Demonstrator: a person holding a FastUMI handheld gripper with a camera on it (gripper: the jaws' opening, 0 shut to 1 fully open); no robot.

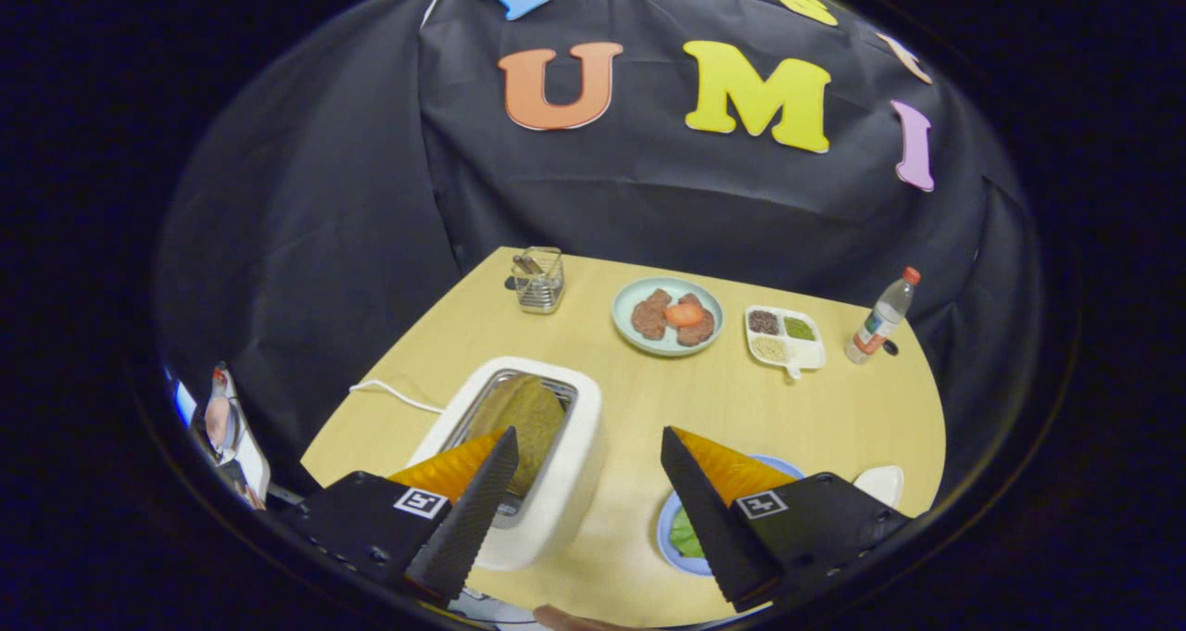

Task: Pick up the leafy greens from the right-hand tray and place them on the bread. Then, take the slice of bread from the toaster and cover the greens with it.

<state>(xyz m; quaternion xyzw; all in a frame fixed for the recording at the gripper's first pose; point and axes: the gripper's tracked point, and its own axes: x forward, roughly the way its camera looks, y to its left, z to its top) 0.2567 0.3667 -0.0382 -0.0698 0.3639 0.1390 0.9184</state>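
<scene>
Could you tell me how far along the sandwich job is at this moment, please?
Done, it seems: the leafy greens already lie on the blue plate, partly behind one finger; the bread under them cannot be made out. In hand: nothing; the gripper is open above the toaster. Left: lifting the bread slice out of the toaster slot and covering the greens.
</scene>
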